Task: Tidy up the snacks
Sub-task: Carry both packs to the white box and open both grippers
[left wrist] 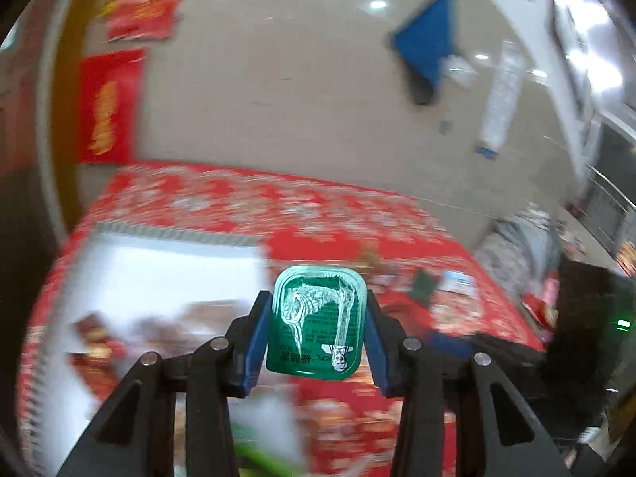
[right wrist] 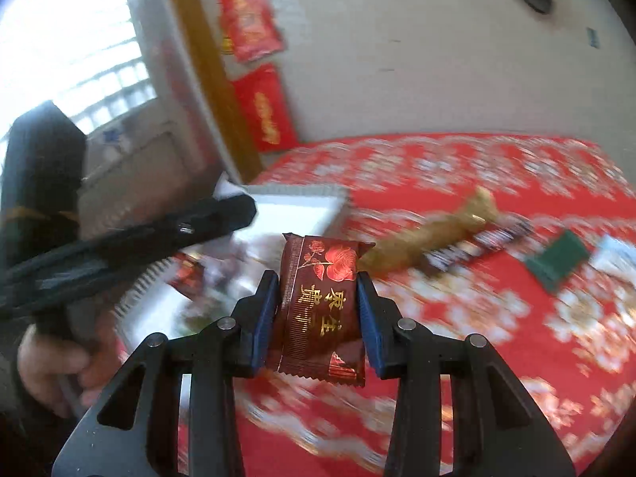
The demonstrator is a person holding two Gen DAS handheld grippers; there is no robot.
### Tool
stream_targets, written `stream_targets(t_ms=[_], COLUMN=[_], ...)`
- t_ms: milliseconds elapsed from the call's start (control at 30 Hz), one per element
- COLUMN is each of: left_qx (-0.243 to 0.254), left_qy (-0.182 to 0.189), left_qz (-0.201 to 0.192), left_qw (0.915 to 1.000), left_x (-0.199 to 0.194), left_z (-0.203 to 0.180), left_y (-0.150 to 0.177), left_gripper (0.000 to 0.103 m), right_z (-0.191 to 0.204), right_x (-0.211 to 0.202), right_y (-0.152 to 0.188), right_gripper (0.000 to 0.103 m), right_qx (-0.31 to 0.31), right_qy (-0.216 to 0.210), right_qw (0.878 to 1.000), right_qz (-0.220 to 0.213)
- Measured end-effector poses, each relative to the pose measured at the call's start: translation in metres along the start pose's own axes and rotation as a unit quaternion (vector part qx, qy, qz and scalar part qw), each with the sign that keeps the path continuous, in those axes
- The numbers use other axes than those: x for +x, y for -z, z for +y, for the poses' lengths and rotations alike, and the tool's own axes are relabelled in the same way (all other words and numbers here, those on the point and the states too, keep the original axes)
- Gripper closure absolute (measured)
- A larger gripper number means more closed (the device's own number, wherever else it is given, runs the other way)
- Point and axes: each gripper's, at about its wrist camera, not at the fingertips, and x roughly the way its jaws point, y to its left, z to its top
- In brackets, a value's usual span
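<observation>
Pinched between the left gripper (left wrist: 316,328) is a green foil-lidded sauce tub (left wrist: 317,324); a maroon rose-printed candy wrapper (right wrist: 322,310) is clamped by the right gripper (right wrist: 318,314). Sorting seems midway: only the right view shows a gold wrapped sweet (right wrist: 431,236) and dark green packet (right wrist: 556,260) loose at two o'clock, beyond a white tray (right wrist: 298,202) at eleven.

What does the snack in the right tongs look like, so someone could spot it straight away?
Above the red patterned tablecloth, the right tongs are shut on a small dark brown wrapper with crimped ends. Its gold lettering and red rose set it apart from the gold-wrapped sweet lying behind it.
</observation>
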Motion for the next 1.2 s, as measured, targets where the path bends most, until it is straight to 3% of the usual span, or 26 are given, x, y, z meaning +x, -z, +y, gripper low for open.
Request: stream_targets(t_ms=[100, 267, 433, 833, 900, 967, 1200], left_qx=[-0.045, -0.058, -0.042, -0.048, -0.05, -0.052, -0.065], left_qy=[-0.034, -0.11, -0.123, -0.157, -0.164, -0.171, -0.174], left_qz=[0.008, 0.028, 0.039, 0.051, 0.049, 0.041, 0.011], left_qw=[0.9984, 0.9919, 0.9907, 0.9851, 0.984, 0.9831, 0.9825], left_x=[0.001, 0.005, 0.012, 0.021, 0.02, 0.017, 0.006], left_z=[0.046, 0.08, 0.073, 0.083, 0.084, 0.084, 0.084], left_y=[-0.005, -0.002, 0.001, 0.005, 0.006, 0.005, 0.002], left_gripper=[0.057, 0.057, 0.057, 0.056, 0.048, 0.028, 0.015], right_z=[0.028, 0.057, 0.079, 0.079, 0.078, 0.077, 0.078], right_x=[0.025, 0.069, 0.097, 0.098, 0.098, 0.097, 0.088], right_y=[-0.012, -0.014, 0.005, 0.014, 0.014, 0.014, 0.015], right_gripper=[0.065, 0.065, 0.065, 0.064, 0.064, 0.064, 0.064], right_qx=[-0.021, -0.031, -0.07, -0.071, -0.069, -0.068, -0.068], right_qy=[-0.015, -0.01, -0.001, -0.01, -0.02, -0.022, -0.031], right_qw=[1.0, 0.999, 0.997, 0.997, 0.997, 0.997, 0.997], right_qz=[-0.001, 0.0, 0.019, 0.022, 0.022, 0.019, -0.005])
